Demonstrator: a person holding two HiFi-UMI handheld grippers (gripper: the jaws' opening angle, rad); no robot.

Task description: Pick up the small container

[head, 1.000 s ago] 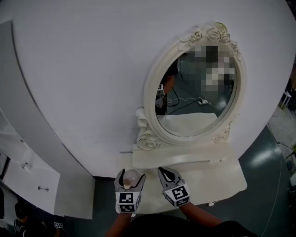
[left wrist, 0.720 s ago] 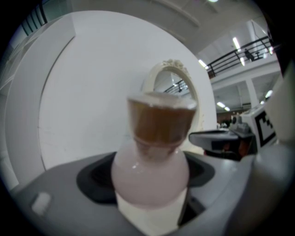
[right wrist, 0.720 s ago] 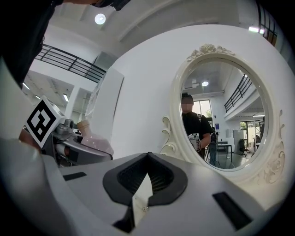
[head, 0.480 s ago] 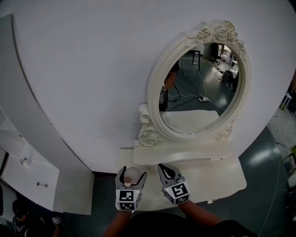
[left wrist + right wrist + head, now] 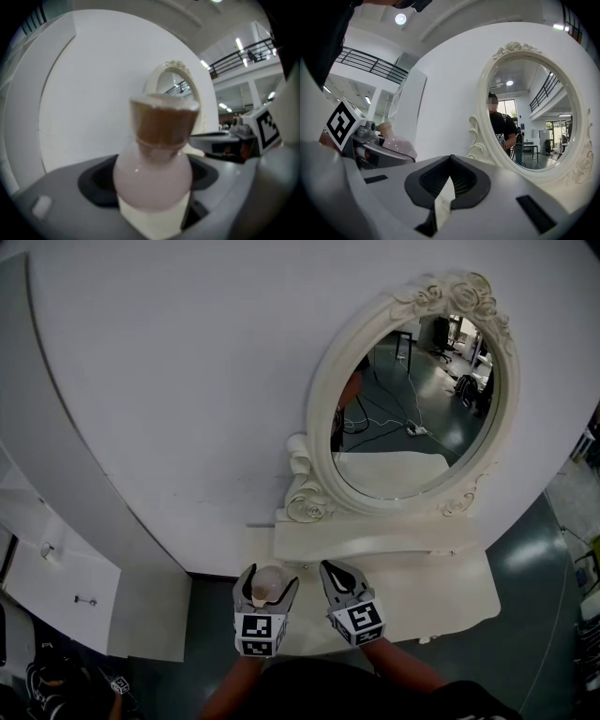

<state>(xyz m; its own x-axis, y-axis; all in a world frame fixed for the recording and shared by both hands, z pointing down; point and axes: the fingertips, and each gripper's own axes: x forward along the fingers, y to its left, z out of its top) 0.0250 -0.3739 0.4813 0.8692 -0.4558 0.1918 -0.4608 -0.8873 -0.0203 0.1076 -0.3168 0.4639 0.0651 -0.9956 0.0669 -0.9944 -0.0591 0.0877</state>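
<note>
**Small container clamped in the left claw**

At the lower centre of the head view, the left claw [image 5: 266,591] grips the small container [image 5: 268,579], a pale pink bottle with a brown cap. In the left gripper view the bottle's round body [image 5: 154,176] sits upright between the jaws. Just to its right, the right claw [image 5: 338,577] is closed with nothing in it, its tips meeting. Both hover at the front edge of the cream counter [image 5: 450,592]. Behind it, the ornate oval mirror [image 5: 412,399] fills the upper right.
</note>
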